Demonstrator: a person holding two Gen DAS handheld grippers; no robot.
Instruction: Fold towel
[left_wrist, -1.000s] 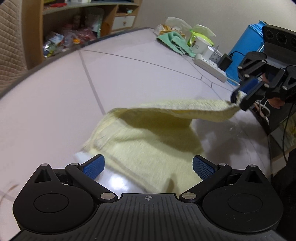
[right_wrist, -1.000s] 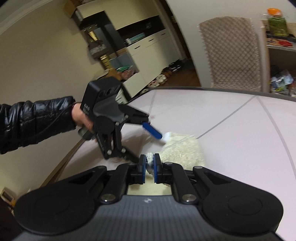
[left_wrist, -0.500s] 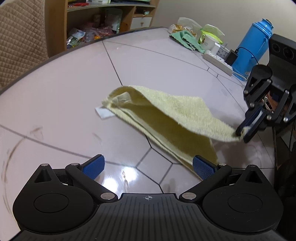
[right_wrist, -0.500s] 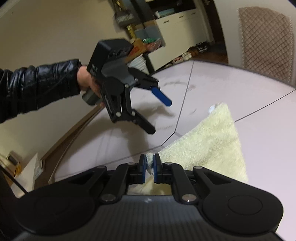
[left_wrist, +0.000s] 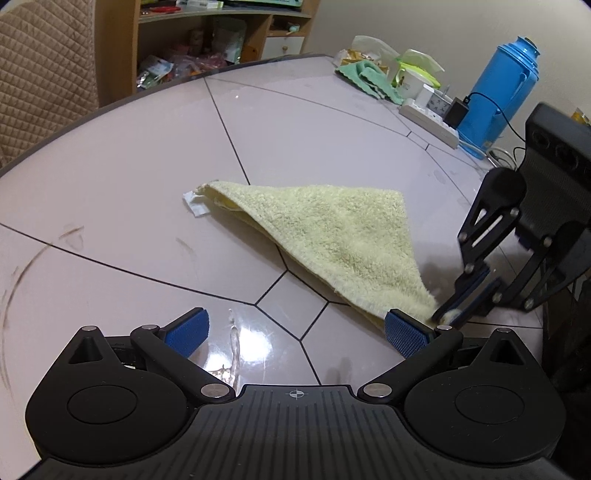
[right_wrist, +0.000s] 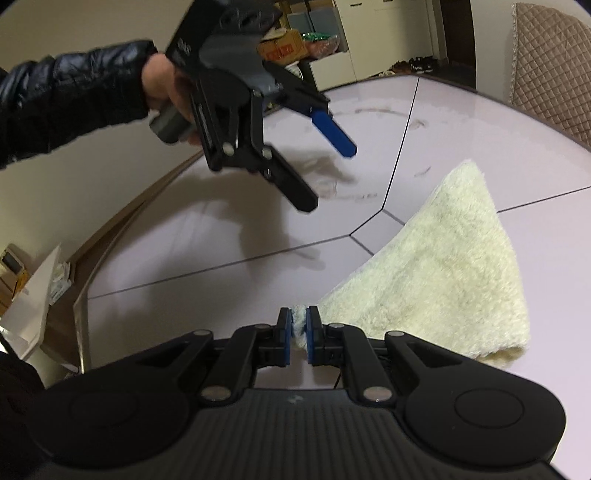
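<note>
A pale yellow towel (left_wrist: 325, 229) lies folded over on the pink tiled table (left_wrist: 147, 173), with a white label at its far left corner. It also shows in the right wrist view (right_wrist: 443, 266). My right gripper (right_wrist: 299, 332) is shut on the towel's near corner, low at the table surface; it also shows in the left wrist view (left_wrist: 452, 314). My left gripper (left_wrist: 295, 332) is open and empty, its right finger just beside that held corner. In the right wrist view the left gripper (right_wrist: 332, 173) hovers open above the table.
At the table's far side stand a blue thermos (left_wrist: 498, 92), a white power strip (left_wrist: 428, 120), a mug (left_wrist: 410, 81) and a green cloth (left_wrist: 369, 77). A quilted chair (left_wrist: 40, 77) and a wooden shelf (left_wrist: 207, 40) stand behind the table.
My right gripper has drawn the towel's corner across and down to the table, laying the towel folded. My left gripper has pulled back from the towel, staying open.
</note>
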